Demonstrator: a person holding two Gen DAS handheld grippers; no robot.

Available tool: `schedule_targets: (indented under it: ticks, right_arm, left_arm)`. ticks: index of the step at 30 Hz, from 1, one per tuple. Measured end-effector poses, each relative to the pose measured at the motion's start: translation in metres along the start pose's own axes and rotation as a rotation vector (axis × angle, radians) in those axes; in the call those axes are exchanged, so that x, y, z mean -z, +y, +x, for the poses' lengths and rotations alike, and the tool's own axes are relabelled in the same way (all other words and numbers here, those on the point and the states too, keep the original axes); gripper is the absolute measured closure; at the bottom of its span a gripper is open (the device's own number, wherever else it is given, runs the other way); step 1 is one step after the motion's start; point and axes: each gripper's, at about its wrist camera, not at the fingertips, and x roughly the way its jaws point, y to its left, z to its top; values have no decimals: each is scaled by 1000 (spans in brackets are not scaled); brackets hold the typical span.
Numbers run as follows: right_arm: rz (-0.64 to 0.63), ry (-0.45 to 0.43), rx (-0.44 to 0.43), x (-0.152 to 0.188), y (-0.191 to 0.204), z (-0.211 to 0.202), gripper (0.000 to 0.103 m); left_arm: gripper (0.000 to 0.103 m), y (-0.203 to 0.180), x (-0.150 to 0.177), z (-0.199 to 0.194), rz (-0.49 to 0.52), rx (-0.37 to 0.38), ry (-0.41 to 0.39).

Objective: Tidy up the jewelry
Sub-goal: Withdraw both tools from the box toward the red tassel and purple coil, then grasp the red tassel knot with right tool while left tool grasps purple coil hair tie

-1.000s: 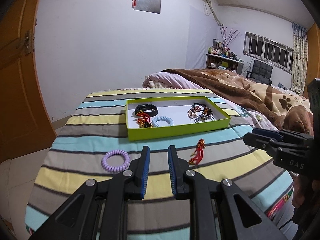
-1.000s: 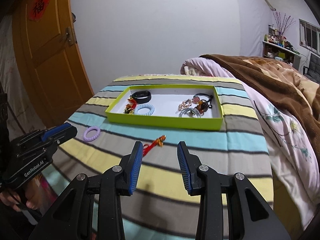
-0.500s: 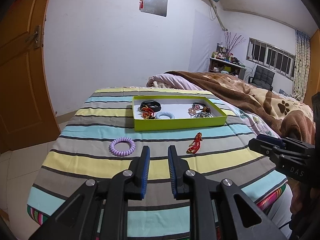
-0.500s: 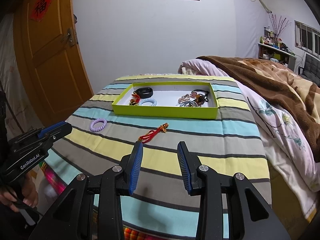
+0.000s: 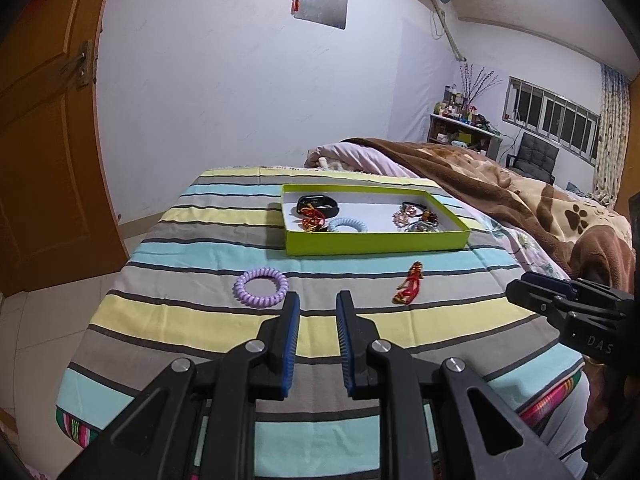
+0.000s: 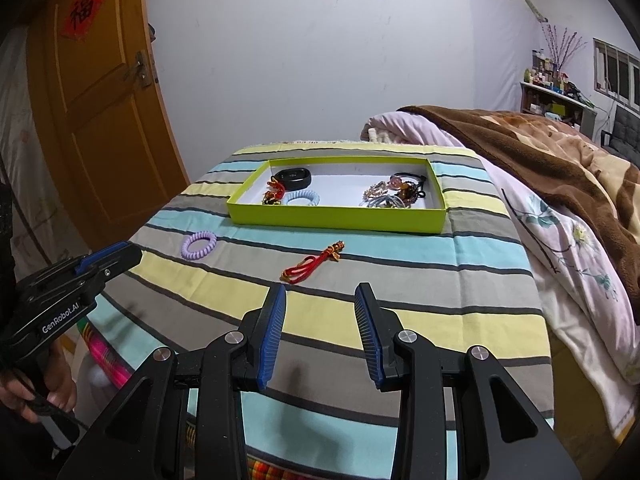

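The left gripper [image 5: 317, 308] hangs above the striped cloth [image 5: 192, 312] covering the table. Its blue-padded jaws stand a narrow gap apart, with nothing between them. Just ahead and left of its left fingertip lies the lilac spiral hair tie [image 5: 261, 287], flat on the cloth and apart from the finger. Ahead and right of its right fingertip lies the red cord charm with gold knot [image 5: 411, 283], also clear of the jaws.

Farther ahead stands the shallow lime-green cardboard tray [image 5: 376, 242]. Its left part holds a black wristband [image 5: 318, 203], a red-and-gold trinket [image 5: 312, 220] and a pale blue spiral hair tie [image 5: 347, 225]. Its right part holds a tangle of small ornaments and hair ties [image 5: 416, 218]; the single pieces cannot be told apart.

The right gripper [image 6: 320, 300] hangs over the near part of the cloth. Its jaws stand wide apart and hold nothing. The red cord charm lies just ahead of its left fingertip, untouched. The lilac tie lies farther ahead and left. The tray stands well ahead, nearly centred on this gripper.

To the right of both grippers, a brown fleece blanket [image 6: 560, 160] lies over the bed.
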Motion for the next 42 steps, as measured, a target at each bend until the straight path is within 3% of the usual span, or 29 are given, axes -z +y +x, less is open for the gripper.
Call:
schedule_targets:
  ticks: [13, 24, 28, 38, 39, 41, 42]
  right_arm:
    - [23, 74, -16, -11, 7, 50, 66]
    - [60, 142, 6, -25, 12, 99, 66]
    - [78, 172, 19, -29, 8, 116, 66]
    - [58, 222, 50, -28, 10, 133, 66]
    - [49, 223, 50, -28, 11, 133, 69]
    - [31, 227, 53, -27, 12, 134, 85]
    - [24, 227, 55, -27, 12, 134, 87]
  left_arm:
    - [76, 34, -7, 35, -36, -50, 46]
    - [76, 56, -14, 85, -77, -82, 145]
    - [76, 57, -15, 97, -82, -61, 189]
    - [76, 61, -15, 118, -102, -95, 279]
    - [76, 60, -15, 119, -100, -101, 279]
    - [76, 58, -16, 121, -89, -116, 282]
    - [76, 56, -16, 122, -78, -128, 283]
